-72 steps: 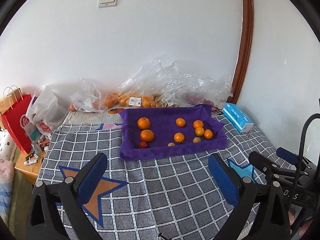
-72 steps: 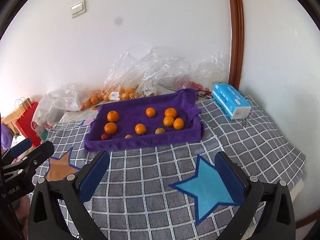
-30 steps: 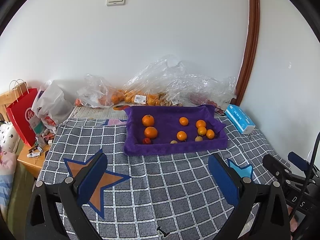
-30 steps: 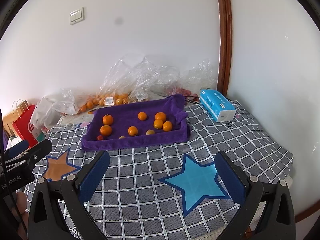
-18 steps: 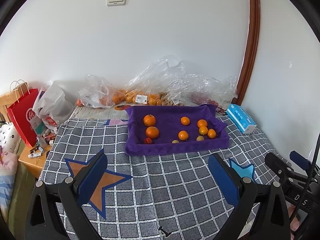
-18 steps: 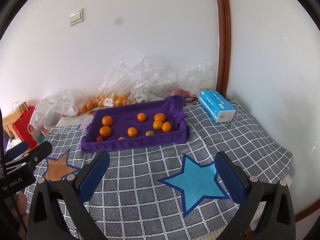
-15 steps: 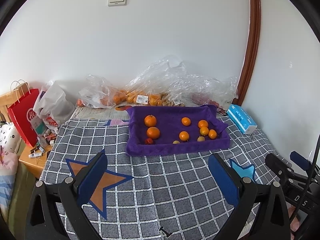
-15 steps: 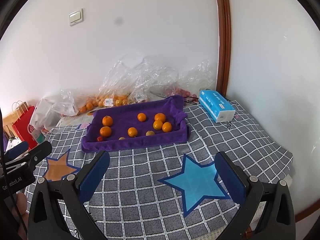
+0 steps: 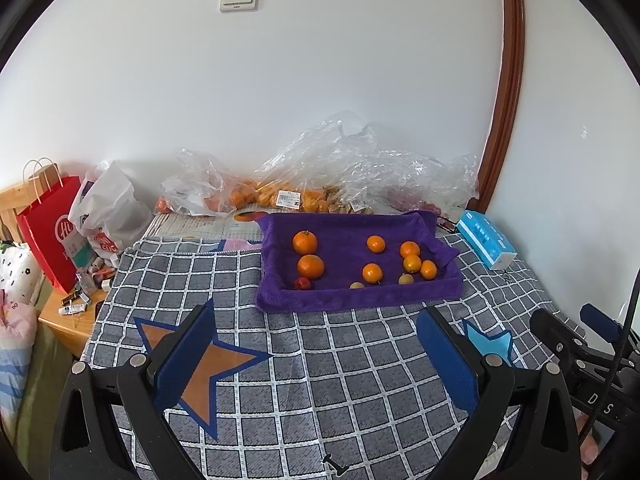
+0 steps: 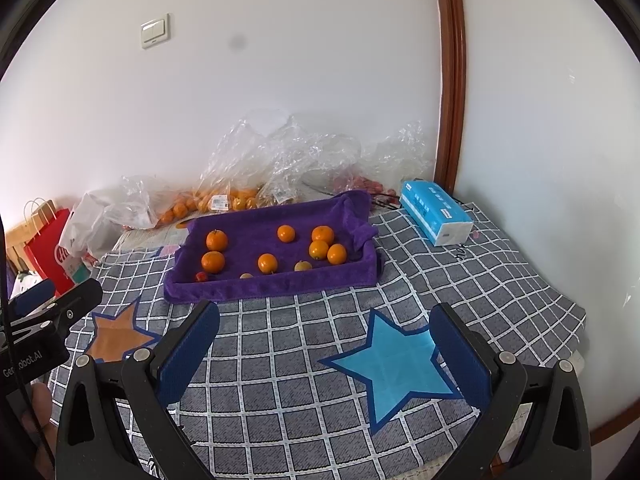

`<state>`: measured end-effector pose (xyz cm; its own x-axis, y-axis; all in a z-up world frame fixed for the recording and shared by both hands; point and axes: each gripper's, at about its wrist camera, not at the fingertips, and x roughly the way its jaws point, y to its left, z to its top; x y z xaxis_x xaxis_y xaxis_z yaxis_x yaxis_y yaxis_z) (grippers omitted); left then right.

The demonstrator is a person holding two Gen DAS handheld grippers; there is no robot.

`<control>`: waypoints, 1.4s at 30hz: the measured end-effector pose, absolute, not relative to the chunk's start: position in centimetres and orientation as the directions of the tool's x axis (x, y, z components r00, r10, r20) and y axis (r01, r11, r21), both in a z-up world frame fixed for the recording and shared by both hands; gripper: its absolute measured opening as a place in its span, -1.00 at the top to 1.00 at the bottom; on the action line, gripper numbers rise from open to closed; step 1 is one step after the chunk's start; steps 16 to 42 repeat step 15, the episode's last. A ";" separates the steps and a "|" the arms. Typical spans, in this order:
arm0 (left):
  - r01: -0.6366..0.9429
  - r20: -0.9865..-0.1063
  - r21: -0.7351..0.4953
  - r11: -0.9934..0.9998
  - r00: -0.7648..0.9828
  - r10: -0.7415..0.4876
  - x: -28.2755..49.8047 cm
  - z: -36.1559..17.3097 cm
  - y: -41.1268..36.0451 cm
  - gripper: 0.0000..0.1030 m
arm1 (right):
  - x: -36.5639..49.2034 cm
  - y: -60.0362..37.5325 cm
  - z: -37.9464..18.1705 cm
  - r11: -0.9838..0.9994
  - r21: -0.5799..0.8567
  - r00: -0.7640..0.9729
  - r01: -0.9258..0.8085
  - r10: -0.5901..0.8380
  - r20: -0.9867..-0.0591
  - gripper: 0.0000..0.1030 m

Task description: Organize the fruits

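A purple cloth-lined tray (image 9: pixel 360 300) (image 10: pixel 272 286) sits at the far side of the checked tablecloth. It holds several oranges, such as a large one (image 9: pixel 310 267) (image 10: pixel 213 261), a small red fruit (image 9: pixel 303 283) (image 10: pixel 201 277) and two small yellowish fruits (image 9: pixel 406 279) (image 10: pixel 303 266). My left gripper (image 9: pixel 316 354) is open and empty, well short of the tray. My right gripper (image 10: pixel 324 350) is open and empty, also short of the tray, over a blue star patch (image 10: pixel 394 364).
Clear plastic bags of oranges (image 9: pixel 260 196) (image 10: pixel 224 200) lie against the wall behind the tray. A blue tissue pack (image 9: pixel 486 244) (image 10: pixel 436 216) lies at the right. A red paper bag (image 9: pixel 48 228) and white bag (image 9: pixel 108 216) stand at the left table edge.
Both grippers have drawn back from the tray, so it looks smaller and farther. Both stay open and empty. The fruits have not moved.
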<state>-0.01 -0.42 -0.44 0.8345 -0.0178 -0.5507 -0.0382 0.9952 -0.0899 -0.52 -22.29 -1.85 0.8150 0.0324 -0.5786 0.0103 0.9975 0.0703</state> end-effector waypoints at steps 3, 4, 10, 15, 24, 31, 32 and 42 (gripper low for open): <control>-0.040 -0.548 -0.091 0.995 0.836 -0.016 0.0 -0.4 -0.3 -0.97 | -0.6 -22.2 -1.8 0.998 0.070 0.816 0.009 0.033 -0.578 -1.00; -0.041 -0.548 -0.092 0.995 0.836 -0.016 0.0 -0.4 -0.3 -0.97 | -0.6 -22.2 -1.8 0.998 0.069 0.816 0.009 0.032 -0.577 -1.00; -0.042 -0.544 -0.094 0.995 0.839 -0.016 -0.1 -0.3 -0.2 -0.97 | -0.6 -22.1 -1.8 0.998 0.068 0.817 0.009 0.032 -0.575 -1.00; -0.047 -0.544 -0.090 0.995 0.839 -0.010 0.0 -0.3 -0.1 -0.97 | -0.6 -22.0 -1.8 0.998 0.069 0.819 0.010 0.032 -0.573 -1.00; -0.047 -0.544 -0.090 0.995 0.839 -0.010 0.0 -0.3 -0.1 -0.97 | -0.6 -22.0 -1.8 0.998 0.069 0.819 0.010 0.032 -0.573 -1.00; -0.047 -0.544 -0.090 0.995 0.839 -0.010 0.0 -0.3 -0.1 -0.97 | -0.6 -22.0 -1.8 0.998 0.069 0.819 0.010 0.032 -0.573 -1.00; -0.047 -0.544 -0.090 0.995 0.839 -0.010 0.0 -0.3 -0.1 -0.97 | -0.6 -22.0 -1.8 0.998 0.069 0.819 0.010 0.032 -0.573 -1.00; -0.047 -0.544 -0.090 0.995 0.839 -0.010 0.0 -0.3 -0.1 -0.97 | -0.6 -22.0 -1.8 0.998 0.069 0.819 0.010 0.032 -0.573 -1.00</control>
